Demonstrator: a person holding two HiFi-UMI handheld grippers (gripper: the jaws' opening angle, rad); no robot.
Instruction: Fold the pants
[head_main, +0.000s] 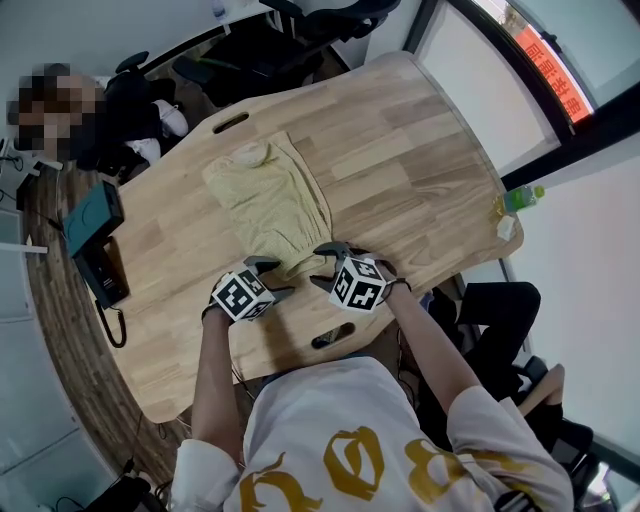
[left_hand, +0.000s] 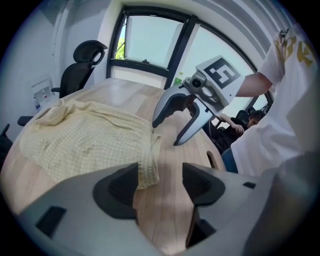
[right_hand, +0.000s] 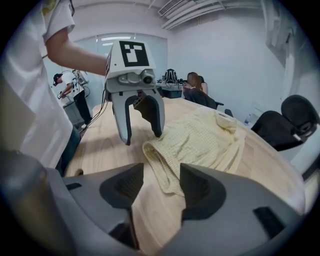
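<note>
Left tongs (head_main: 275, 277) and right tongs (head_main: 322, 266), each grey plastic with black ribbed pads and a marker cube, stand wide open and grip nothing. They flank the near end of the pale yellow waffle-weave pants (head_main: 268, 200), which lie folded into a lumpy rectangle on the middle of the light wood-plank counter (head_main: 420, 150), a rounded slab with oval slots cut near its edges.

Only the head view gives the whole layout. A teal box (head_main: 92, 218) and a flat black corded device (head_main: 105, 275) sit at the counter's left edge. A green bottle (head_main: 520, 197) stands at its right edge, well apart from the pants.

The left gripper view comes in close. It shows the left tongs (left_hand: 160, 182) over bare wood, the pants (left_hand: 85, 140) with their rolled hem running down beside the left pad, and the right tongs (left_hand: 166, 132) beyond. Behind are a black office chair (left_hand: 82, 65) and a dark-framed window (left_hand: 150, 45).

The right gripper view faces the other way. It shows the right tongs (right_hand: 161, 185), the soft hem of the pants (right_hand: 200, 137) lying loose just ahead of the gap between the pads, and the left tongs (right_hand: 142, 137) opposite. Seated people (right_hand: 192, 82) are at the counter's far end.
</note>
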